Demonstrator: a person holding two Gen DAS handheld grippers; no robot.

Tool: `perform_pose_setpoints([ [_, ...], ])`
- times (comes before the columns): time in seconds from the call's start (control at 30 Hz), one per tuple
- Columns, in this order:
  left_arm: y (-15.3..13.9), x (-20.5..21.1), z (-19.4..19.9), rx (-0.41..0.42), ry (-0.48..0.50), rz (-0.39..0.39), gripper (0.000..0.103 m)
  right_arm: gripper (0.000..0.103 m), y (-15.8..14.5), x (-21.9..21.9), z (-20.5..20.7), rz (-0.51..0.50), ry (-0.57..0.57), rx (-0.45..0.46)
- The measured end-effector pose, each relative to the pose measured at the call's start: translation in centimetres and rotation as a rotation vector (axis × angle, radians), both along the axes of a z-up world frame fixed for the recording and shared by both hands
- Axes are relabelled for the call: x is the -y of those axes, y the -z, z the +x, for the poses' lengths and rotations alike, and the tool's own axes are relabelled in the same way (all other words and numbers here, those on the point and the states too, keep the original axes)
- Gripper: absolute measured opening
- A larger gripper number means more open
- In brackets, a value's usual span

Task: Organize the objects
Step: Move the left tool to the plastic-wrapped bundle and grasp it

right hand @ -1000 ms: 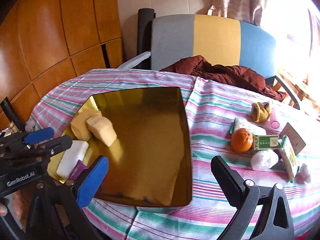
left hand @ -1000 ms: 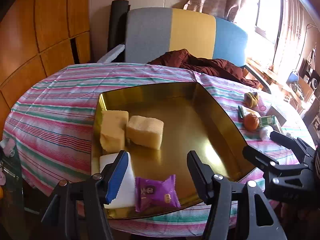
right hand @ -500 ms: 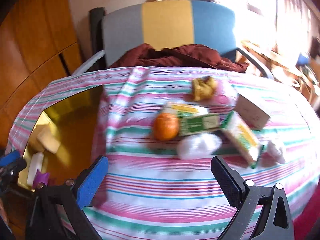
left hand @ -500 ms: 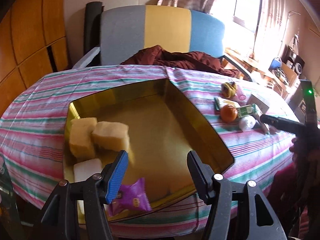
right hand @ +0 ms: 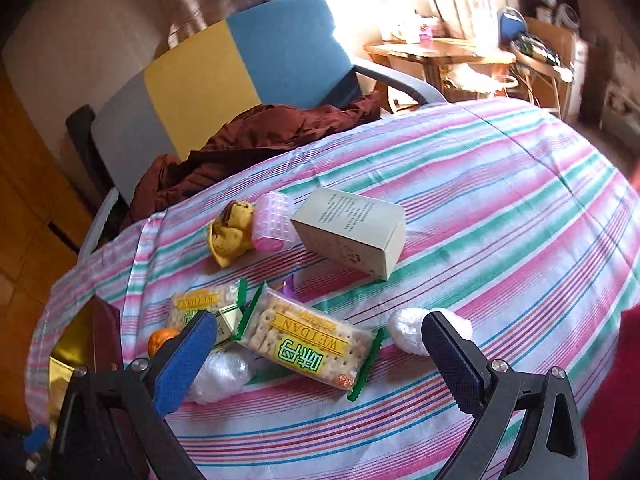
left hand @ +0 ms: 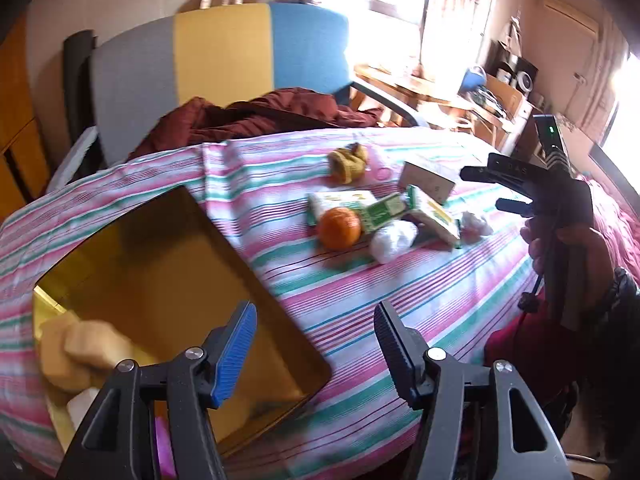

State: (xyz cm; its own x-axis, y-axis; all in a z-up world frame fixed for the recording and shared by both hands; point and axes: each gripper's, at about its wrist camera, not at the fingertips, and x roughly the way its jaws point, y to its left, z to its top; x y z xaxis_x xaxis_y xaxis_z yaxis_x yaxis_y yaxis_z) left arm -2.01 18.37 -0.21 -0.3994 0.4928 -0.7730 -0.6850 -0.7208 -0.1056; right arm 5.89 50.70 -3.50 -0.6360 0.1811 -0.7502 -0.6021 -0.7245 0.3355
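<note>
A gold tray (left hand: 168,280) lies on the striped tablecloth at the left and holds yellow sponge pieces (left hand: 80,348) and a white block (left hand: 82,404). My left gripper (left hand: 316,344) is open and empty over the tray's right edge. My right gripper (right hand: 320,356) is open and empty just above a cracker packet (right hand: 308,340). Around it lie an orange (right hand: 162,338), a second cracker packet (right hand: 196,304), two white wrapped lumps (right hand: 220,376) (right hand: 408,330), a beige box (right hand: 352,236), a pink roller (right hand: 274,228) and a yellow plush (right hand: 230,232). The right gripper also shows in the left wrist view (left hand: 496,188).
A grey, yellow and blue chair (left hand: 224,52) stands behind the table with a maroon jacket (left hand: 256,116) on its seat. A cluttered wooden desk (right hand: 440,52) stands by the window at the back right. Wood panelling lines the left wall.
Both grippers have swung right, away from the tray. The right gripper now hovers over the pile of snacks. Both stay open and empty.
</note>
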Motion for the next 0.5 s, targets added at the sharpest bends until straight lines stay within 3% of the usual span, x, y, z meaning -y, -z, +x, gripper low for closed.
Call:
perform_pose_setpoints([
  [0.27, 2.9, -9.2, -1.1, 0.094, 0.137, -0.012, 0.061, 0.103, 0.0, -0.9, 0.9, -0.062, 0.04, -0.05],
  [0.5, 6.4, -14.3, -3.0, 0.111, 0.143, -0.074, 0.061, 0.103, 0.7, -1.8, 1.2, -0.133, 0.045, -0.07],
])
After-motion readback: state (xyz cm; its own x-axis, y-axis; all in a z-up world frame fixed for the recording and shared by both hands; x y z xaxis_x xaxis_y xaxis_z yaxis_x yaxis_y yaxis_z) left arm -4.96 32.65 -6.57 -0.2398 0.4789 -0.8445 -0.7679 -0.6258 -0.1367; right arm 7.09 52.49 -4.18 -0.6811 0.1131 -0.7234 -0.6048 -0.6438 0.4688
